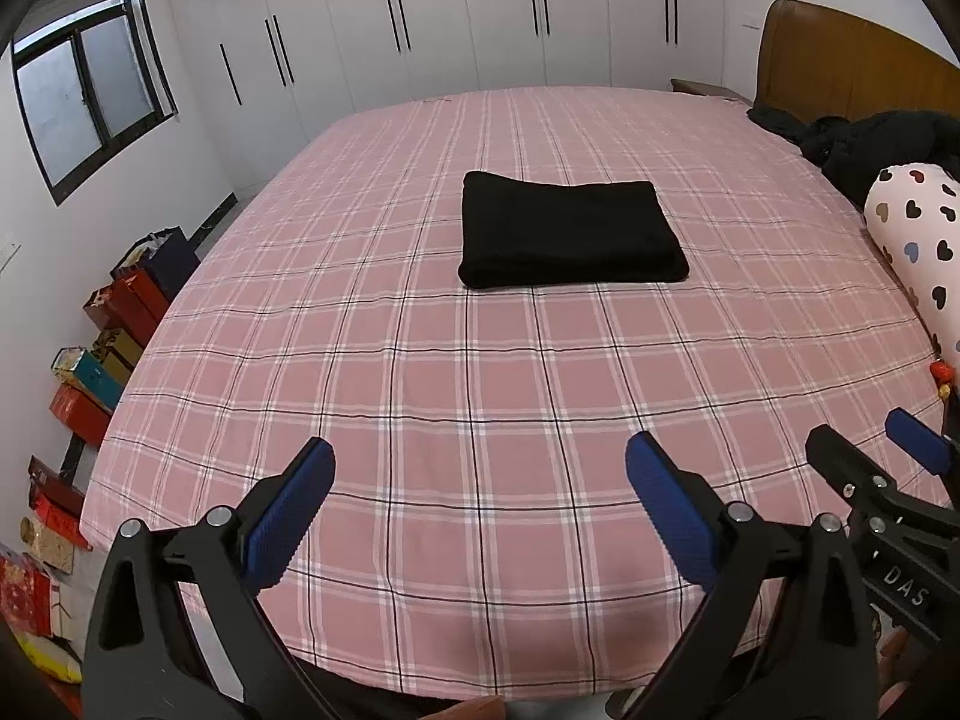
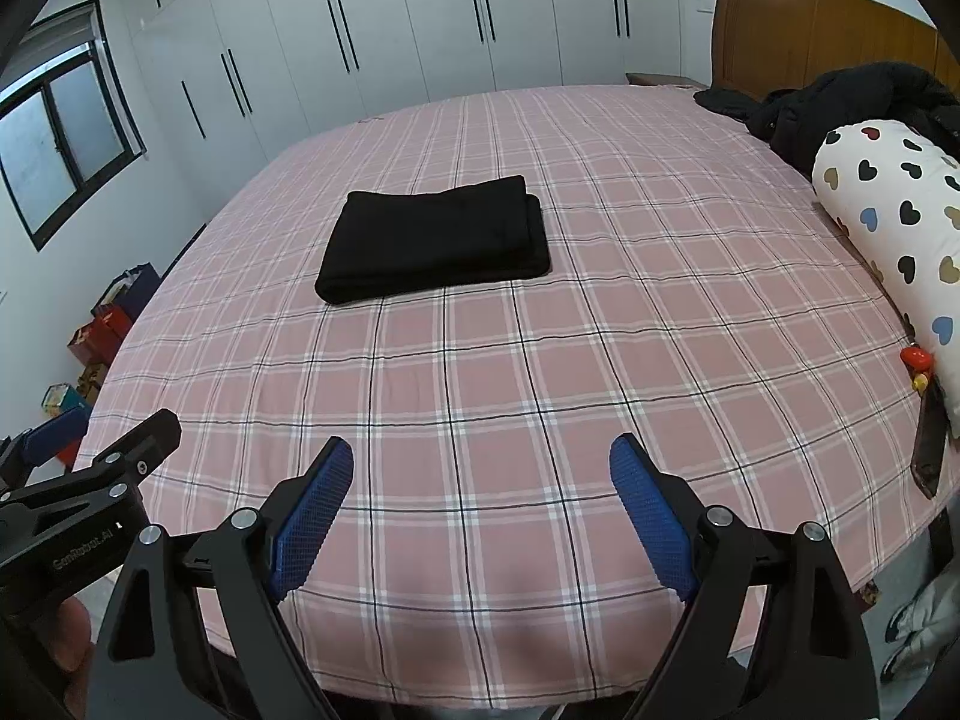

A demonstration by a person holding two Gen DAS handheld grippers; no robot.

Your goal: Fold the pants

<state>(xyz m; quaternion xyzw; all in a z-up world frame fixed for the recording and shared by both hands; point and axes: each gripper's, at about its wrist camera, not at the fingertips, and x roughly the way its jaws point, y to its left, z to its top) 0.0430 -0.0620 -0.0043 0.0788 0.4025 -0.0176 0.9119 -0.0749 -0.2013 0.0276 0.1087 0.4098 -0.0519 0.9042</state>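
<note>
**Folded pants lie mid-bed, both grippers empty**

I see the black pants (image 1: pixel 570 231) folded into a neat rectangle, lying flat at the middle of the pink plaid bed (image 1: pixel 480 390). My left gripper (image 1: pixel 480 483) and right gripper (image 2: pixel 480 480) hover over the near edge, well apart from them, jaws spread wide and holding nothing.
</note>
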